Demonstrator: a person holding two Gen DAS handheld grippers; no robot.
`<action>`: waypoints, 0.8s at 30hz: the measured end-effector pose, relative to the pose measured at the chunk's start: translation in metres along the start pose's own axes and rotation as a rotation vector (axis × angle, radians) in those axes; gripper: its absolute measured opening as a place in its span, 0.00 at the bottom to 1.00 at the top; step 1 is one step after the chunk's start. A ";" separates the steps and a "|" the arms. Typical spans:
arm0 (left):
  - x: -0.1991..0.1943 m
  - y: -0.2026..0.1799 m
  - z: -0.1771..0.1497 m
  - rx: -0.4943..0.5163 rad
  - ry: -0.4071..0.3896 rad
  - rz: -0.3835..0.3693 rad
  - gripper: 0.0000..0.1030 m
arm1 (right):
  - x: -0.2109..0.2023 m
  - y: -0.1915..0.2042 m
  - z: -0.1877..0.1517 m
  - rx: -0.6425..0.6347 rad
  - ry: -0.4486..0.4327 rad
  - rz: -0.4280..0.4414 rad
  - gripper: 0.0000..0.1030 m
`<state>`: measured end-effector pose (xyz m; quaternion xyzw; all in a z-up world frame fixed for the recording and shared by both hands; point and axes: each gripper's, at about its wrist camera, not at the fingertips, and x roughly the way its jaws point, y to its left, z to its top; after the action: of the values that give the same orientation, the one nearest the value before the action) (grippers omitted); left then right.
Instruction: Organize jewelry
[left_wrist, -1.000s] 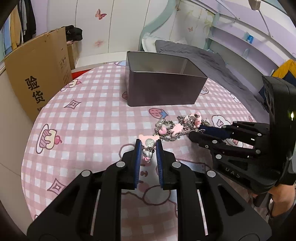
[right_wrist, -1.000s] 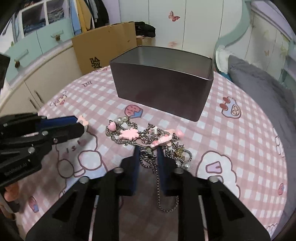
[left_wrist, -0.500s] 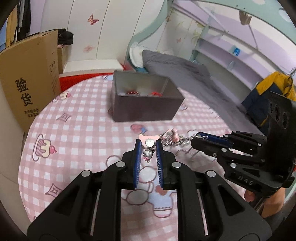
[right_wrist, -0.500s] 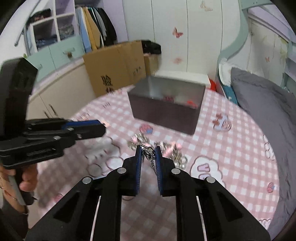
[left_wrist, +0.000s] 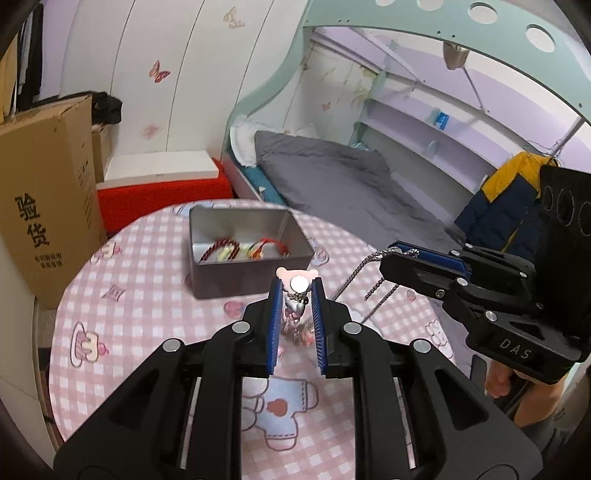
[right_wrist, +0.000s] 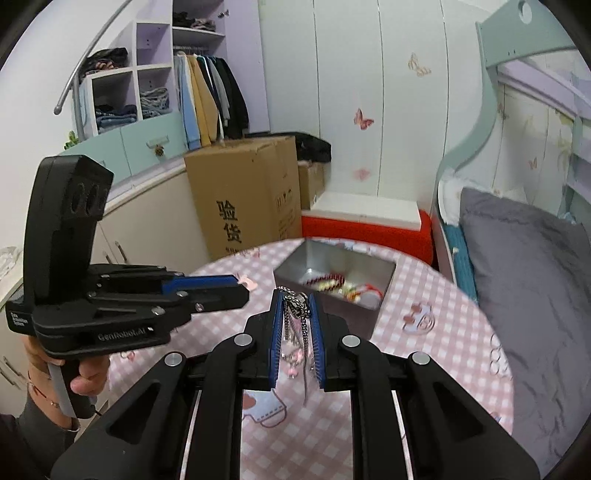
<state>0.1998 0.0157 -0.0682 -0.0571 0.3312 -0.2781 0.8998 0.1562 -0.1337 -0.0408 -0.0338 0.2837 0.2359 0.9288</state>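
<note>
You're holding one charm chain (left_wrist: 373, 291) between both claws, lifted clear of the counter (left_wrist: 147, 295). Left claw (left_wrist: 296, 295) is clenched on the pink bear charm (left_wrist: 297, 280) end, silver disc and small pendants sitting right at the tips. Right claw (right_wrist: 295, 301) is clenched on a bunch of silver links, with loose strands and pink beads hanging down between its fingers (right_wrist: 277, 332). Two pinch points probably because the chain is long and tangly: gripping both ends is keeping it from trailing or snagging on the way over.

In the left view the links are running taut from the right claw's tip down toward the left claw, slack sagging between them. Nothing of it is resting on the cloth as far as I can tell.

Tin box (left_wrist: 243, 251) is sitting open ahead of both claws, near the counter's far edge, already holding red and yellow bracelets (left_wrist: 236, 251). The chain is hanging short of it and above its rim level, so you're looking at a carry forward, then a drop
</note>
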 end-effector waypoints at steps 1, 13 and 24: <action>-0.001 -0.002 0.003 0.006 -0.004 -0.003 0.15 | -0.001 0.000 0.003 -0.003 -0.007 0.000 0.12; -0.009 -0.010 0.028 0.033 -0.044 -0.018 0.15 | -0.013 0.005 0.029 -0.039 -0.068 0.021 0.12; 0.009 -0.003 0.020 0.025 0.010 0.002 0.15 | 0.020 0.014 0.016 -0.084 0.015 -0.041 0.12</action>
<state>0.2166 0.0069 -0.0568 -0.0443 0.3322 -0.2815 0.8991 0.1723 -0.1095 -0.0370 -0.0805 0.2798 0.2282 0.9290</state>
